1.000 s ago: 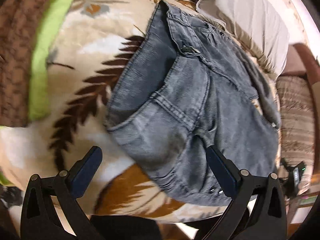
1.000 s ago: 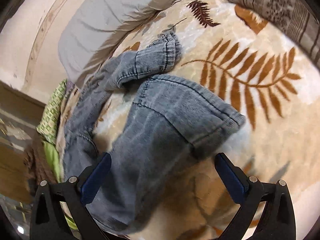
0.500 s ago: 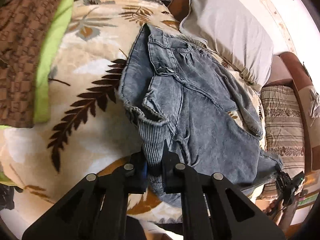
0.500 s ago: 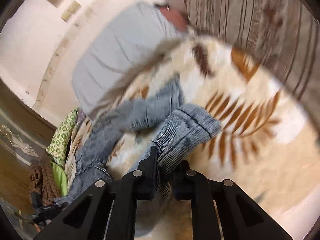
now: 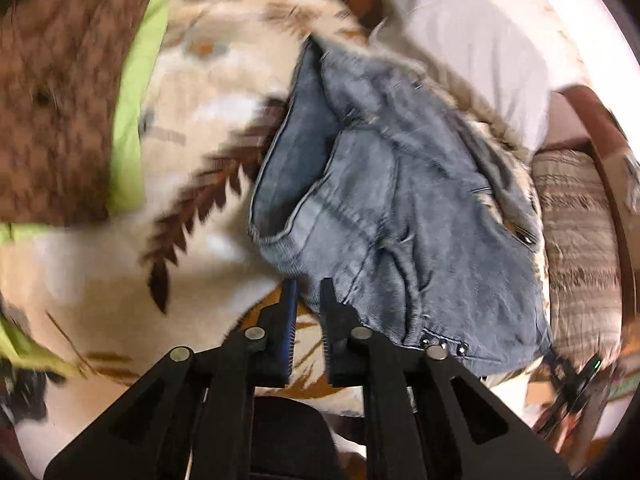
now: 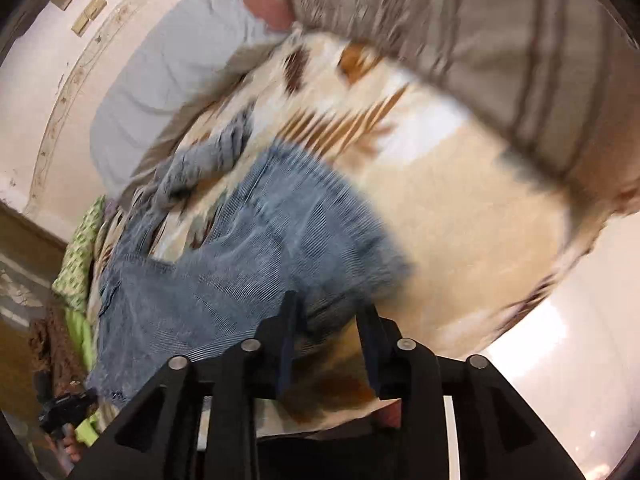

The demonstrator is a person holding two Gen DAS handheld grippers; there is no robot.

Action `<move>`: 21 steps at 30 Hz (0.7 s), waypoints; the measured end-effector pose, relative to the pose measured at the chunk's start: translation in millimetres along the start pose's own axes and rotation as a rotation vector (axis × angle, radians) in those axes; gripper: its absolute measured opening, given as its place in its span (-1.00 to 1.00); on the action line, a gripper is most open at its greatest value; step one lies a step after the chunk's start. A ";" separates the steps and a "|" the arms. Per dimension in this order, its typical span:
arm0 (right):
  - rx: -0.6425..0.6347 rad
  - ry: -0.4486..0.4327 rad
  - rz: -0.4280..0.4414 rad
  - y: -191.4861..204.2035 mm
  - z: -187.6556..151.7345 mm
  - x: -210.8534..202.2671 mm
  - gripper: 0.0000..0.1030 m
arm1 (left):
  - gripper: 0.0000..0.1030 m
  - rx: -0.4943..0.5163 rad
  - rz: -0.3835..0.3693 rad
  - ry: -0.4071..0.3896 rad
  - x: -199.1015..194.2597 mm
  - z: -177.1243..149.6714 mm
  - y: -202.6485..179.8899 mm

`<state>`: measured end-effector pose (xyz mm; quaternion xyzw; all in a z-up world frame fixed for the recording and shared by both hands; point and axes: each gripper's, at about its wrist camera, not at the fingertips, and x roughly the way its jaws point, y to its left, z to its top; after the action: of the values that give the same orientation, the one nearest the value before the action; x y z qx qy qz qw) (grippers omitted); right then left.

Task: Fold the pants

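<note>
A cream blanket (image 5: 224,256) with brown fern leaves covers the bed, and everything sits on it. At the far end lies a pale grey pillow (image 5: 476,28), with a striped brown cushion (image 5: 576,248) just beside it on the right. Along the left edge a brown patterned throw (image 5: 52,92) with a lime green border is bunched up. From the other side, the same striped cushion (image 6: 500,40) looms close at the upper right and the grey pillow (image 6: 168,80) rests against the wall on the far left; the motion blur here is heavy.

The grey-blue jeans (image 5: 400,208) lie crumpled in the middle of the blanket, waistband toward the near side with its row of metal studs showing at the near right edge. The left gripper (image 5: 308,292) has its fingers drawn close with a narrow slit between them, and the tips sit right at the near hem of the denim; whether any cloth is pinched in that slit I cannot tell.

On the right, the jeans (image 6: 248,272) spread leftward from a blurred leg end, a second leg trailing off toward the pillow. The right gripper (image 6: 328,308) has its fingers a little way apart, straddling the near edge of that leg, with denim showing in the gap; it is not pressed tight on it.
</note>
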<state>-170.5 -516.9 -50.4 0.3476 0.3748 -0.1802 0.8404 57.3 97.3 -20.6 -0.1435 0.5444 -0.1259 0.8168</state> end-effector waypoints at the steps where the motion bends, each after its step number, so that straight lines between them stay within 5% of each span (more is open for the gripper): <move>1: -0.004 -0.039 -0.018 -0.9 6.4 -8.6 -0.12 | -0.38 0.019 -0.006 -0.012 -4.9 3.5 -2.2; 3: -0.040 -0.071 -0.034 2.6 21.3 -15.2 0.10 | 0.21 0.055 0.025 -0.020 -5.9 17.0 -9.7; 4: -0.064 -0.058 -0.030 7.4 30.9 -11.1 0.12 | 0.27 0.065 0.052 -0.027 -2.9 25.6 -14.0; 11: -0.198 0.076 -0.036 55.6 75.2 74.8 0.16 | 0.28 0.043 0.100 0.129 67.7 72.6 -28.3; 17: -0.335 0.110 -0.128 71.6 82.2 118.6 0.27 | 0.22 0.145 0.134 0.158 92.7 65.8 -50.9; 19: -0.480 0.114 -0.145 85.5 76.7 120.9 -0.67 | -0.45 0.168 0.115 0.153 89.2 62.0 -57.1; 21: -0.546 0.104 -0.154 96.7 75.4 115.9 -0.69 | -0.64 0.173 0.069 0.174 87.9 61.5 -63.1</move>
<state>-2.2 -508.9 -58.5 0.0877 0.4775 -0.1180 0.8663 144.1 13.0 -49.7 -0.0423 0.6049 -0.1563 0.7796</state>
